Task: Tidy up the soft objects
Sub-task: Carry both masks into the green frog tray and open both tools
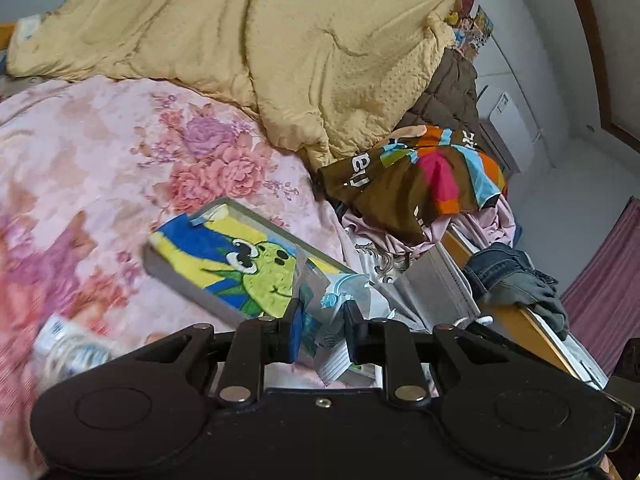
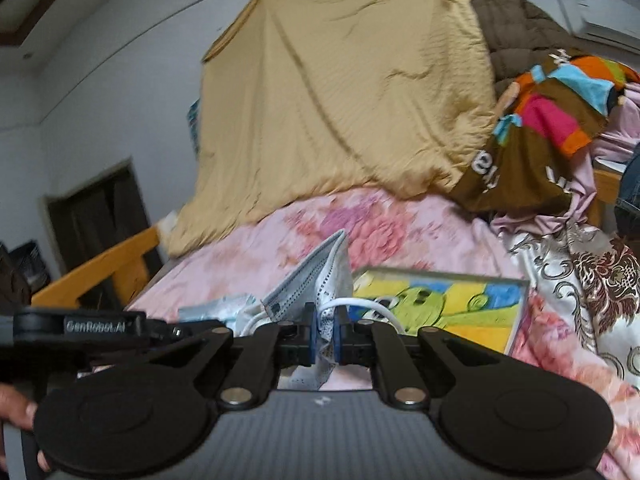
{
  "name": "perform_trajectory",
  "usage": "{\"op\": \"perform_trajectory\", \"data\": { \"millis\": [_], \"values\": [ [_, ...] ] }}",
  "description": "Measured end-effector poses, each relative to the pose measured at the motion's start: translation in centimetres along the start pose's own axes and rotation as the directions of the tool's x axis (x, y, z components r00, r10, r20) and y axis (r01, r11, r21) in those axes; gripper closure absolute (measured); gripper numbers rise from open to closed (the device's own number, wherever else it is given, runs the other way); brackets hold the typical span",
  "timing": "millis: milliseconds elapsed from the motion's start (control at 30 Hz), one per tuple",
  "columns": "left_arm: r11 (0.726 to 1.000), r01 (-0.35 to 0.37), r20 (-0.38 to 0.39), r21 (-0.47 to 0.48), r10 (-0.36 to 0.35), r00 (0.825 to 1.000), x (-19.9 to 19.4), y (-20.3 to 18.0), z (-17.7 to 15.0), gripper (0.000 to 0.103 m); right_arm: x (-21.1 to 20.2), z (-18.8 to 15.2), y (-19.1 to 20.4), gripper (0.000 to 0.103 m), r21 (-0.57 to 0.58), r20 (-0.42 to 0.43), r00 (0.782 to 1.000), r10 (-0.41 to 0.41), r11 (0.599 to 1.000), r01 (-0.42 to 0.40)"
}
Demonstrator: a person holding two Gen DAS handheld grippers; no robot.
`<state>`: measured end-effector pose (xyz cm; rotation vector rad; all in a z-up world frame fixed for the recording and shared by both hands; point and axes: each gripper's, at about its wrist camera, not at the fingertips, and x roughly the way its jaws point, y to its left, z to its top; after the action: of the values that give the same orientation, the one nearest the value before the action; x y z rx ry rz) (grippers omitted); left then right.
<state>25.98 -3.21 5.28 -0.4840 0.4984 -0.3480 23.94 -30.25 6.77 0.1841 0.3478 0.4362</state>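
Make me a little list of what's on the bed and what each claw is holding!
left claw: shut on a crinkly plastic wrapper
right claw: shut on a face mask, its white ear loop sticking out
frog picture tray: lying flat on the flowery pink bedspread
yellow blanket: bunched up at the far side of the bed
colourful striped cloth: on the clothes pile beside the yellow blanket
plastic bottle: on the bedspread, blurry
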Motion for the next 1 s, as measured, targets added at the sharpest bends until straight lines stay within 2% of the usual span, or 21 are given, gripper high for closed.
{"op": "perform_trajectory", "data": {
  "millis": [200, 333, 467, 567, 667, 800, 933, 1000],
  "values": [
    [1.0, -0.008, -0.065, -0.015, 0.007, 0.998, 7.9, -0.3, 1.9, 0.08, 5.1, 0.9, -4.9, 0.094, 0.083, 0.004, 0.998, -0.069, 0.994, 0.068],
    [0.999, -0.021, -0.114, -0.04, 0.016, 0.993, 12.9, -0.2, 2.5, 0.079, 8.2, 0.4, -7.9, 0.094, 0.149, -0.039, 0.994, -0.101, 0.983, 0.106],
    [0.998, -0.045, -0.176, -0.034, 0.038, 0.984, 17.1, 0.1, 2.0, 0.079, 10.2, -0.4, -10.1, 0.094, 0.191, -0.08, 0.989, -0.121, 0.972, 0.134],
    [0.996, -0.082, -0.236, -0.035, 0.071, 0.969, 20.2, 0.6, 1.5, 0.079, 11.5, -0.8, -11.4, 0.093, 0.208, -0.118, 0.984, -0.134, 0.966, 0.157],
    [0.994, -0.106, -0.264, -0.04, 0.092, 0.96, 22.1, 1.0, 1.0, 0.079, 12.7, -1.4, -12.8, 0.093, 0.224, -0.161, 0.976, -0.145, 0.958, 0.18],
    [0.99, -0.137, -0.307, -0.019, 0.124, 0.944, 23.7, 1.3, 0.1, 0.077, 13.8, -2.2, -14.1, 0.087, 0.252, -0.214, 0.966, -0.145, 0.947, 0.198],
    [0.989, -0.15, -0.324, -0.003, 0.141, 0.936, 23.9, 1.2, -0.3, 0.07, 14.1, -2.5, -14.5, 0.078, 0.262, -0.243, 0.959, -0.146, 0.942, 0.21],
    [0.986, -0.164, -0.321, -0.001, 0.155, 0.934, 23.6, 1.2, -0.3, 0.062, 14.0, -2.6, -14.4, 0.069, 0.248, -0.258, 0.953, -0.156, 0.943, 0.222]
  ]
}}
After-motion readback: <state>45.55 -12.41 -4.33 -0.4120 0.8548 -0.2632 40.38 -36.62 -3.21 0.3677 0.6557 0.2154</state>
